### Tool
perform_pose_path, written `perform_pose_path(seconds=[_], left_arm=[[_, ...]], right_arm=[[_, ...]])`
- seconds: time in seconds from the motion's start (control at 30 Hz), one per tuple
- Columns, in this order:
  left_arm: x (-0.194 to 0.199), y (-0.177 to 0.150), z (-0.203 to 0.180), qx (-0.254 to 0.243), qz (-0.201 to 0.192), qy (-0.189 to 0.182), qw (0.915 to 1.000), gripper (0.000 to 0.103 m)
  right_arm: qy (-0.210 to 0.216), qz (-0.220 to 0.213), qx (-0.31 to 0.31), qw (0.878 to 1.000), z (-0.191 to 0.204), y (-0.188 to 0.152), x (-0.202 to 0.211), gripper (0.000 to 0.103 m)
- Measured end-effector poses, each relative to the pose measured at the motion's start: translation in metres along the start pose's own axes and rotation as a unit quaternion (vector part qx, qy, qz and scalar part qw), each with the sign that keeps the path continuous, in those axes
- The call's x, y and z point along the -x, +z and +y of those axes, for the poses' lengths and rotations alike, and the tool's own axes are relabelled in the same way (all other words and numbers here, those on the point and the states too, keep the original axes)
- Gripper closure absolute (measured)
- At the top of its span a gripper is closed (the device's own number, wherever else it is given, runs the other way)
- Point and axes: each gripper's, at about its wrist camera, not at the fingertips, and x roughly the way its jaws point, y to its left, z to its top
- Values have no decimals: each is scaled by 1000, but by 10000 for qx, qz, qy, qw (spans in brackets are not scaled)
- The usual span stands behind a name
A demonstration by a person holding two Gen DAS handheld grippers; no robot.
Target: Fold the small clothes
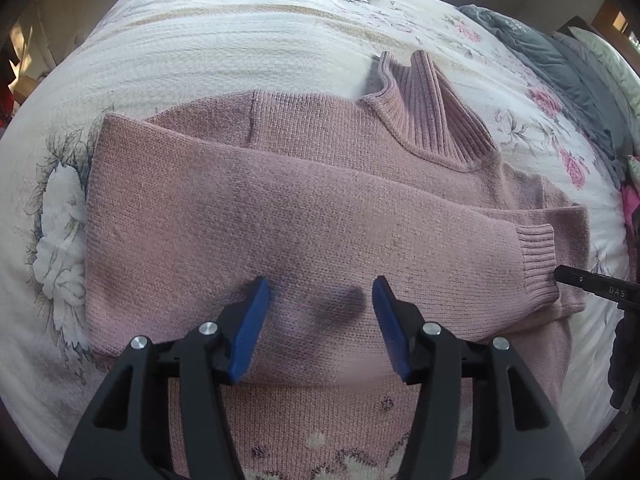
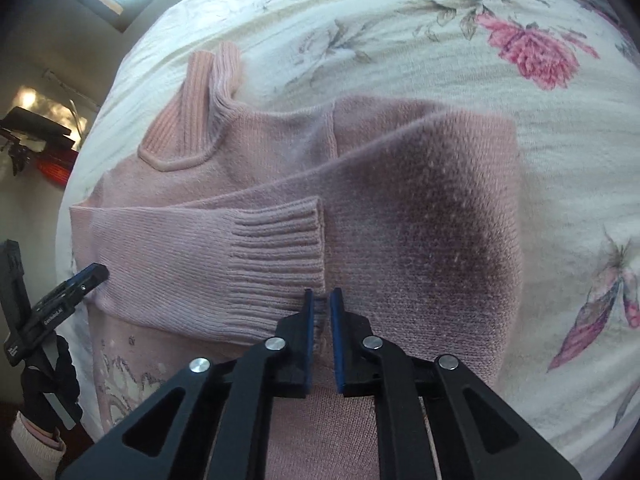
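Pink knit sweater [image 1: 304, 208] lies flat on the bed [image 1: 224, 40], straight ahead of and under both grippers, collar [image 1: 432, 116] at the far side. Both sleeves are folded across the chest. The cuff [image 2: 280, 256] of one sits right at the right gripper [image 2: 321, 300] tips.

Right gripper: pads nearly together with a bit of cuff edge between them; looks pinched on the cuff, though the grip is shallow. Left gripper [image 1: 320, 292]: jaws well apart, hovering over the sleeve [image 1: 248, 216], holding nothing.

Step in hand, my read: finishing the sleeve placement. To do it well, lay the cuff down flat before letting go, keep the sleeve square to the side edges, then press out the hump under the left gripper.

Fabric is a chunky, soft knit with ribbed cuff and collar; it will stretch and drag rather than slide. A pale pattern shows on the near part of the body. Bedspread is cream, ridged weave, with pink floral print [image 2: 532, 52]; it's soft, so pushes will sink.
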Motion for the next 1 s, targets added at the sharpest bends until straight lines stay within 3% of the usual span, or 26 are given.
perform_pose_path(seconds=[0.23, 0.47, 0.57, 0.67, 0.73, 0.87, 0.93, 0.97, 1.0], left_arm=[[5, 65, -28, -344, -358, -280, 9984, 49], [-43, 142, -50, -545, -195, -338, 9978, 49], [-59, 159, -58, -716, -124, -354, 9967, 48], [-78, 170, -59, -730, 74, -430, 9964, 48], [-90, 176, -57, -678, 196, -466, 9964, 48], [-107, 180, -61, -817, 347, -467, 9950, 48], [-112, 182, -64, -873, 369, -451, 9945, 53], [-113, 183, -65, -866, 371, -455, 9945, 62], [-115, 184, -65, -840, 372, -489, 9946, 82]], right_arm=[[533, -347, 440, 9970, 32, 69, 12, 70], [770, -126, 495, 9957, 62, 151, -40, 63], [657, -57, 548, 9963, 67, 174, -56, 61], [818, 15, 451, 9956, 70, 189, -66, 58], [819, 122, 502, 9953, 76, 198, -75, 51], [639, 334, 522, 9960, 86, 209, -98, 51], [555, 400, 507, 9964, 88, 211, -107, 54], [495, 434, 496, 9966, 89, 212, -112, 59], [512, 443, 507, 9964, 90, 212, -114, 77]])
